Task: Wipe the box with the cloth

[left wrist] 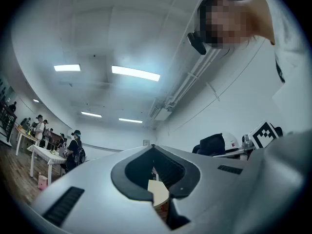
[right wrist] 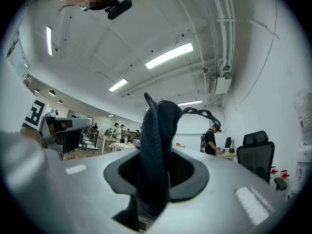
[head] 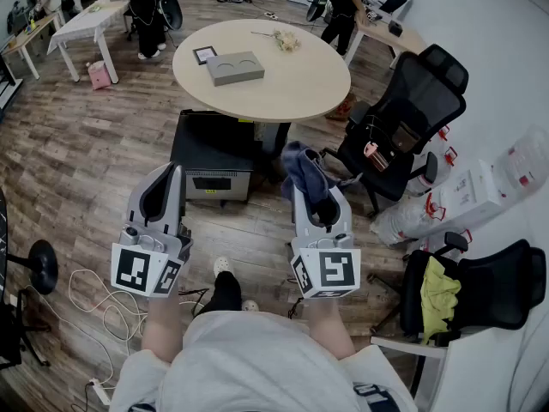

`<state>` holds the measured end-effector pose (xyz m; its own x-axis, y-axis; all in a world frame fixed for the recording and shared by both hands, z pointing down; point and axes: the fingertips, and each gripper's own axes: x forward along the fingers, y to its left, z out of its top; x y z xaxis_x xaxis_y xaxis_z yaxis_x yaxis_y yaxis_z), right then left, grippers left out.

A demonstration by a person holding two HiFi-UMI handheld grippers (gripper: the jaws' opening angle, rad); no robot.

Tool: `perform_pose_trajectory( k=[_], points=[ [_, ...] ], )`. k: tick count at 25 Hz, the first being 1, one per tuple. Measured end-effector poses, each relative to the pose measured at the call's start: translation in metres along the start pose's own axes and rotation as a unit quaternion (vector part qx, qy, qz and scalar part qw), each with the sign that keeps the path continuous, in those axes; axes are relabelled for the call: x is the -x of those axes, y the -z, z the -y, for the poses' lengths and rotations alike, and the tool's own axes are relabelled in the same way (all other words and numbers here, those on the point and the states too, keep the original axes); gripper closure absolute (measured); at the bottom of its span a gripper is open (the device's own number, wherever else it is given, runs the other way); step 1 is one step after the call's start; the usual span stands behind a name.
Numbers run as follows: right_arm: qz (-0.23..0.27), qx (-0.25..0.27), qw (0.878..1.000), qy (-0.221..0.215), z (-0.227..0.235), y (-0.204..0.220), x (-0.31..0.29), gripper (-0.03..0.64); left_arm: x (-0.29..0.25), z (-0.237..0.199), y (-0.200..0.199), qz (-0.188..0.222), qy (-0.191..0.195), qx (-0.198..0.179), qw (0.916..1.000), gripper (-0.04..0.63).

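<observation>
Meanwhile | right gripper [head: 314, 199] clamps dark cloth [head: 300, 166] | grey box [head: 234, 67] lies upper centre, up-left of cloth, well apart

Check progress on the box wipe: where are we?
Done: the dark cloth is clamped in the right tongs. In hand: the carry, with the cloth held up short of the round table. Left: all the wiping. The grey box sits on that table, well away from the cloth.
</observation>
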<state>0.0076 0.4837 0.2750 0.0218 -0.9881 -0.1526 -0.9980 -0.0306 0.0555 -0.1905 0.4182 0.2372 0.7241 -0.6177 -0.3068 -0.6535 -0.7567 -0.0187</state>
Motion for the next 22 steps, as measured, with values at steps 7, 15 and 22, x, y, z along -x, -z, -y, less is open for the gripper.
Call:
perform_pose_trajectory(
  k=[7,15,22],
  points=[
    [0.0,-0.007,1.0,0.01,0.005,0.003,-0.008,0.507,-0.008,-0.005,0.003,0.001,0.003,0.004,1.0,0.588],
    [-0.001,0.01,1.0,0.003,0.006,0.007,-0.029,0.508,-0.027,-0.017,0.011,-0.002,0.007,0.011,0.9999,0.588],
    [-0.007,-0.003,1.0,0.006,0.024,0.015,-0.069,0.508,-0.065,-0.036,0.021,-0.001,0.016,0.013,0.9998,0.588]
  ],
)
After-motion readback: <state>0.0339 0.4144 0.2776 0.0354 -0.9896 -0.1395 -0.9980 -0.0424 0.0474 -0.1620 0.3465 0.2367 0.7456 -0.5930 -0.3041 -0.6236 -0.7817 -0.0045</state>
